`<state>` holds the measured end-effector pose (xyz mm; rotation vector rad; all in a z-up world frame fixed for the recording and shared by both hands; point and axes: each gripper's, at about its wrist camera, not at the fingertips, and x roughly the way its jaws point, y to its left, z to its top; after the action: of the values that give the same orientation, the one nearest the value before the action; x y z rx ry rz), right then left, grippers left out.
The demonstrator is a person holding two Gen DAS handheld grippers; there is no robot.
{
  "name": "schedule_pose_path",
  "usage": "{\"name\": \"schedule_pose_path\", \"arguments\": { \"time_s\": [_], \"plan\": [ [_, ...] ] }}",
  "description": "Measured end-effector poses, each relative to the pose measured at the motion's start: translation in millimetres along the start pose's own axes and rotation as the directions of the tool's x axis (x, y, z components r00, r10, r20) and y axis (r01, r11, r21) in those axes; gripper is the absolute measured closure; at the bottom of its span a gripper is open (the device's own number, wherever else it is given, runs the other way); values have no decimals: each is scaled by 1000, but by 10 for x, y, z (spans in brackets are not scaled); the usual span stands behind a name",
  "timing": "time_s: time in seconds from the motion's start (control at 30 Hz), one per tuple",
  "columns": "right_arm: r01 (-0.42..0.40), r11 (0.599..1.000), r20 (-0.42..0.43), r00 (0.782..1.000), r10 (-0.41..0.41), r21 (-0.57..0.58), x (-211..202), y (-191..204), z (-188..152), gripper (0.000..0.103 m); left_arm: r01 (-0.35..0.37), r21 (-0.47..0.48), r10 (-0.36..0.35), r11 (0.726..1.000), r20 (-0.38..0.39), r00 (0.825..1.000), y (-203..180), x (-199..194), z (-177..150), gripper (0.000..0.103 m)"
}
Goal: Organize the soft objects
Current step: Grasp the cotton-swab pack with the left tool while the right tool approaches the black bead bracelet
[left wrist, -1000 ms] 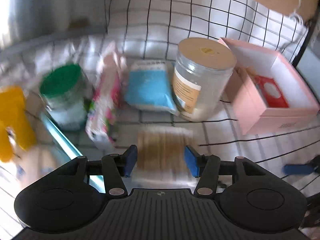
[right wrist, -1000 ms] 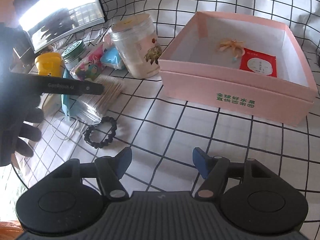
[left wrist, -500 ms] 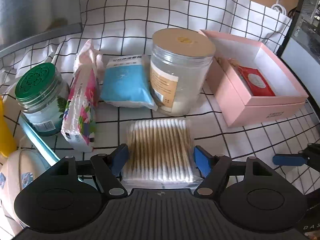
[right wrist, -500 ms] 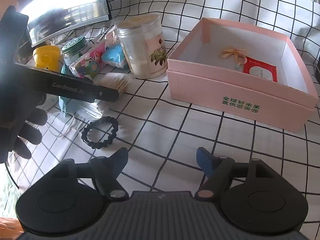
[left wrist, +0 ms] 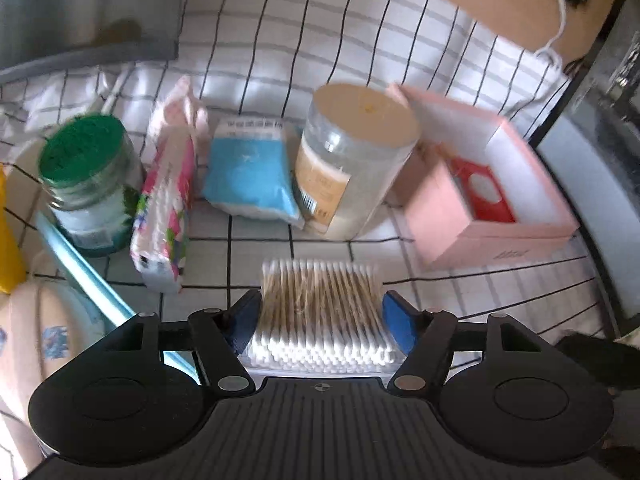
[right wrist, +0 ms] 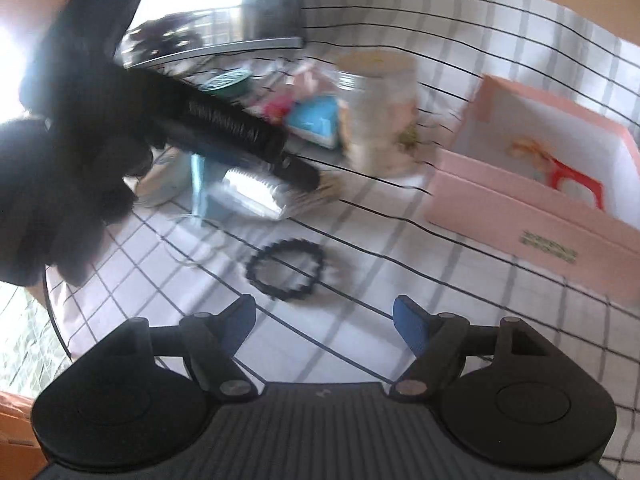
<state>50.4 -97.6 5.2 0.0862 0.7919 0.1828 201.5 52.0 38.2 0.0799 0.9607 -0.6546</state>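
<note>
Nearest the left gripper (left wrist: 320,316), a clear pack of cotton swabs (left wrist: 320,312) lay between its blue fingers (left wrist: 245,320), which had just been closing toward the pack. The left pad seemed to touch the pack's side and the right pad stood just beside it, so the pack looked bracketed rather than firmly clamped; whether any real pressure was on it could not be told.

The right gripper (right wrist: 324,324) hung with its fingers spread wide and nothing between them, over the checked cloth of the worktop (right wrist: 400,288). Just ahead of it lay a black bead bracelet (right wrist: 286,270).

Farther back stood a row: a green-lidded jar (left wrist: 90,184), a flowered tissue pack (left wrist: 164,208), a blue soft pack (left wrist: 250,178) and a tall clear jar (left wrist: 352,164). Toward the right edge of the worktop sat the open pink box (left wrist: 440,216), with a red packet (left wrist: 482,192) inside.

The step in hand was probably the grasp of the swab pack. The next move would call for a firmer squeeze on both sides, a clean lift, then a carry to the pink box, if that was the destination.
</note>
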Motion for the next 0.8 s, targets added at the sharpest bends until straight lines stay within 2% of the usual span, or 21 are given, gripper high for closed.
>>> {"name": "schedule_pose_path", "arguments": {
  "time_s": [0.07, 0.1, 0.2, 0.3, 0.37, 0.4, 0.57, 0.67, 0.8],
  "plan": [
    [0, 1000, 9, 1000, 0, -20, 98, 84, 31, 27, 11, 4, -11, 1000, 28, 1000, -14, -168, -4, 37],
    [0, 1000, 14, 1000, 1, -27, 150, 115, 56, 27, 18, 5, -18, 1000, 42, 999, -19, -251, -13, 42],
    [-5, 999, 22, 1000, 6, -52, 314, 196, 122, 27, 15, 9, -16, 1000, 70, 997, 0, -461, -20, 92],
    [-17, 997, 5, 1000, 17, -73, 438, 231, 154, 34, 16, 10, -16, 1000, 80, 997, 40, -591, -9, 91],
    [-1, 996, 9, 1000, 2, -90, 433, 258, 147, 48, 8, 11, -9, 1000, 69, 998, 64, -594, -31, 90],
    [2, 995, 2, 1000, -1, -104, 424, 261, 149, 50, 8, 8, -9, 1000, 63, 998, 73, -585, -53, 90],
    [-26, 993, -33, 999, 23, -114, 287, 190, 84, 51, 21, -1, -21, 1000, 43, 999, 10, -470, -130, 89],
    [-35, 992, -31, 999, 32, -124, 116, 126, -10, 51, -23, 16, 22, 1000, 37, 999, -109, -362, -133, 87],
    [-16, 996, -42, 999, 13, -93, -22, -57, -76, 51, -123, 89, 122, 988, 13, 992, -360, -96, -146, 84]
  ]
}}
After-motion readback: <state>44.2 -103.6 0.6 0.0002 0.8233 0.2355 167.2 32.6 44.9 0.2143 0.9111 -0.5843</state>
